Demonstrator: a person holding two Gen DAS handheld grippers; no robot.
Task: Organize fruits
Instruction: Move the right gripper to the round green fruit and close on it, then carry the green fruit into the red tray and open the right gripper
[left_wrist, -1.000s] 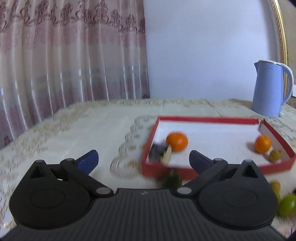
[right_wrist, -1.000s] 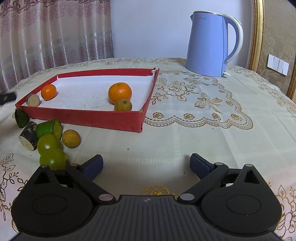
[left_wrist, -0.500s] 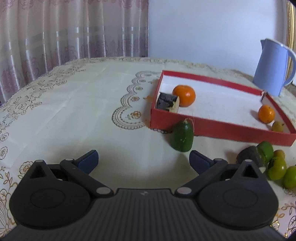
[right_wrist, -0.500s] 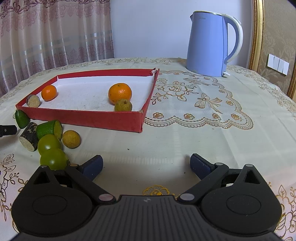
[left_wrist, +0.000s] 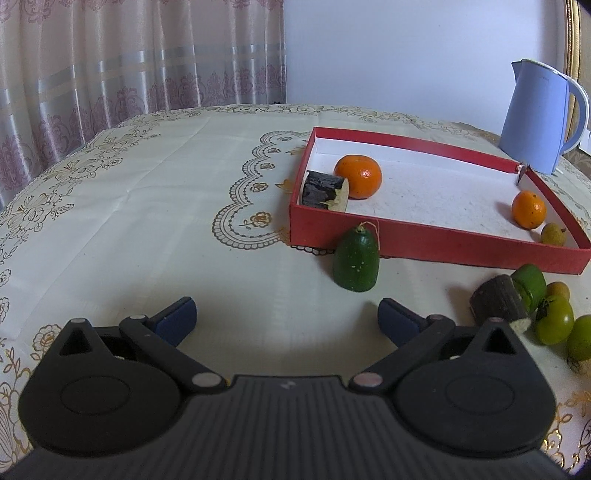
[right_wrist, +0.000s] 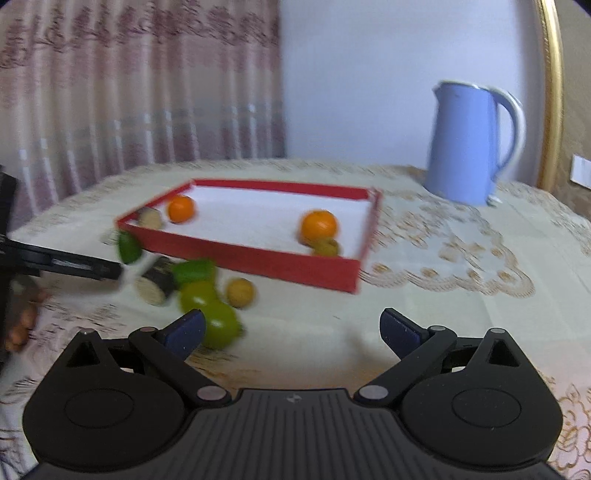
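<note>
My left gripper (left_wrist: 287, 319) fingers are spread wide, a green fruit (left_wrist: 356, 261) just ahead of them. My right gripper (right_wrist: 291, 330) fingers gape too, empty, a green ball (right_wrist: 221, 327) touching the left one.

Counts: one red tray (left_wrist: 424, 246). Oranges 2 (left_wrist: 357, 176) (left_wrist: 528, 209). Dark log-like cut pieces 2 (left_wrist: 325, 191) (left_wrist: 496, 304). Green cut pieces 2 (left_wrist: 355, 260) (left_wrist: 530, 283). Round green fruits 2 (left_wrist: 554, 320) (left_wrist: 580, 338). Small yellow-brown fruits 2 (left_wrist: 553, 233) (left_wrist: 558, 289). Blue kettle 1 (left_wrist: 535, 118).

Probably a home: lace tablecloth (left_wrist: 147, 206), patterned curtains (left_wrist: 110, 62), blue kettle (left_wrist: 535, 118).
</note>
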